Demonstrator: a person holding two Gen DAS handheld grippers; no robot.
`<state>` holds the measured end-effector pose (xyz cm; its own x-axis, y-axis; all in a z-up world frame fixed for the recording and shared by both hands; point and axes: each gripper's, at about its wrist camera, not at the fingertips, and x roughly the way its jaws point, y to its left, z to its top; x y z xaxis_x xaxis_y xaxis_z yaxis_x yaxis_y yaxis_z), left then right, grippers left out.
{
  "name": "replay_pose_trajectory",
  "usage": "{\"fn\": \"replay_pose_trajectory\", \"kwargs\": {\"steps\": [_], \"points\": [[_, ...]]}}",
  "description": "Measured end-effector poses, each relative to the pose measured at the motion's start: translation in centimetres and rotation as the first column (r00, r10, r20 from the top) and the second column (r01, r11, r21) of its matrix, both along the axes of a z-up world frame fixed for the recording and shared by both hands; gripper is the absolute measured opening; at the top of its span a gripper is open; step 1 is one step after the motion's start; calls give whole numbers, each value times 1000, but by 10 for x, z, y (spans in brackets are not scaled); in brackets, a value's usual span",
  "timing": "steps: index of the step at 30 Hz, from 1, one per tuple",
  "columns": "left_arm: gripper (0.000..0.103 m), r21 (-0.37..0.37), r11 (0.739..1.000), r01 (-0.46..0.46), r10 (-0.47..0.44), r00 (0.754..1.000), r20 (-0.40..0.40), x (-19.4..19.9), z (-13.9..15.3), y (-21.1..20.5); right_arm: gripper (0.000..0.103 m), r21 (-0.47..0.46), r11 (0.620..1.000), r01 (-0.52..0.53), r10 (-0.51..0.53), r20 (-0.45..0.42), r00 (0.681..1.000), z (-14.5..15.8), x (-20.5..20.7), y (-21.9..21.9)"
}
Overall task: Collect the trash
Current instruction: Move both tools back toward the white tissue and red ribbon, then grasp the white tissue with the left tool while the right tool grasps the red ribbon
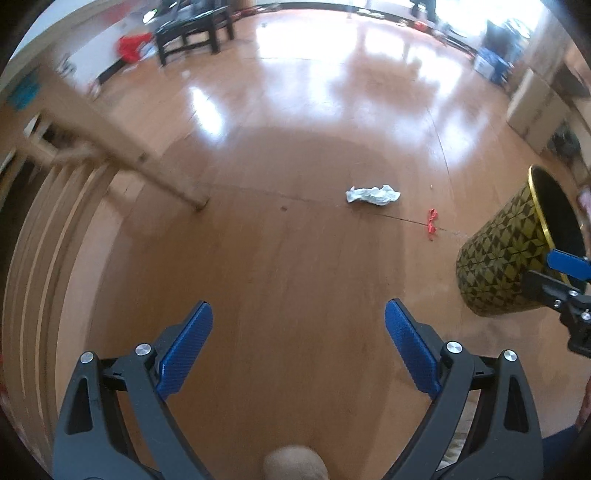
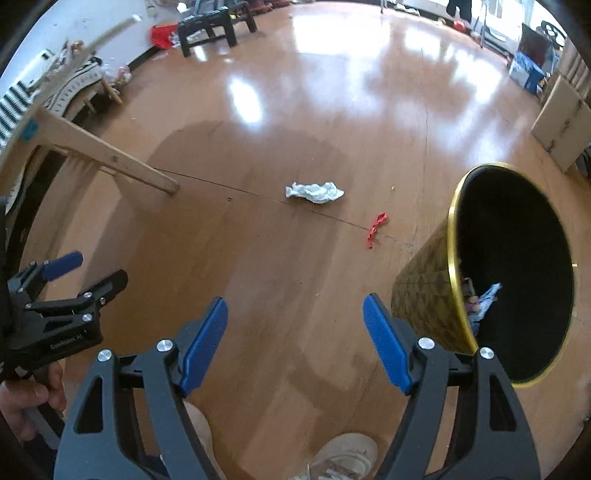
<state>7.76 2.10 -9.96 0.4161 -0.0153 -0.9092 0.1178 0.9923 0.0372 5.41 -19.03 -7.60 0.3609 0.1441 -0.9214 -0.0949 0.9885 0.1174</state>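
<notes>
A crumpled white paper [image 1: 373,194] lies on the wooden floor ahead; it also shows in the right wrist view [image 2: 314,192]. A small red scrap [image 1: 431,220] lies right of it, also in the right wrist view [image 2: 376,229]. A gold-and-black patterned bin [image 1: 506,251] stands at the right, with some trash inside [image 2: 480,302]. My left gripper [image 1: 298,332] is open and empty above the floor. My right gripper [image 2: 295,328] is open and empty beside the bin [image 2: 424,295].
A slanted wooden leg [image 1: 147,162] of a frame stands at the left, also in the right wrist view [image 2: 110,155]. A dark bench [image 2: 210,26] and red cloth [image 2: 162,33] are far back. Cardboard boxes [image 2: 561,122] stand at the right. My shoe [image 2: 343,458] is below.
</notes>
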Motion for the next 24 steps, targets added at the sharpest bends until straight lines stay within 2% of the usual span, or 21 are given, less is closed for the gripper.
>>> {"fn": "replay_pose_trajectory", "kwargs": {"steps": [4,7,11,15,19,24], "points": [[91,18,998,65,-65,998,-27,41,-42,-19,73,-35,999,27,-28,-36,999,-45,31,-7],[91,63,989,133,-131,991,-32,77,-83,-36,73,-56,997,59,-63,-71,996,-89,64,-21],[91,91,971,222,-218,975,-45,129,-145,-61,71,-74,993,97,-105,-114,988,-154,111,-39],[91,86,951,296,-294,955,-37,170,-189,-89,70,-121,982,142,-157,-125,980,-209,148,-52],[91,68,923,379,-380,925,1,203,-214,-120,70,-107,977,183,-197,-149,969,-246,174,-69],[91,92,885,457,-461,887,28,224,-230,-152,68,-112,970,215,-231,-162,959,-272,189,-80]]}}
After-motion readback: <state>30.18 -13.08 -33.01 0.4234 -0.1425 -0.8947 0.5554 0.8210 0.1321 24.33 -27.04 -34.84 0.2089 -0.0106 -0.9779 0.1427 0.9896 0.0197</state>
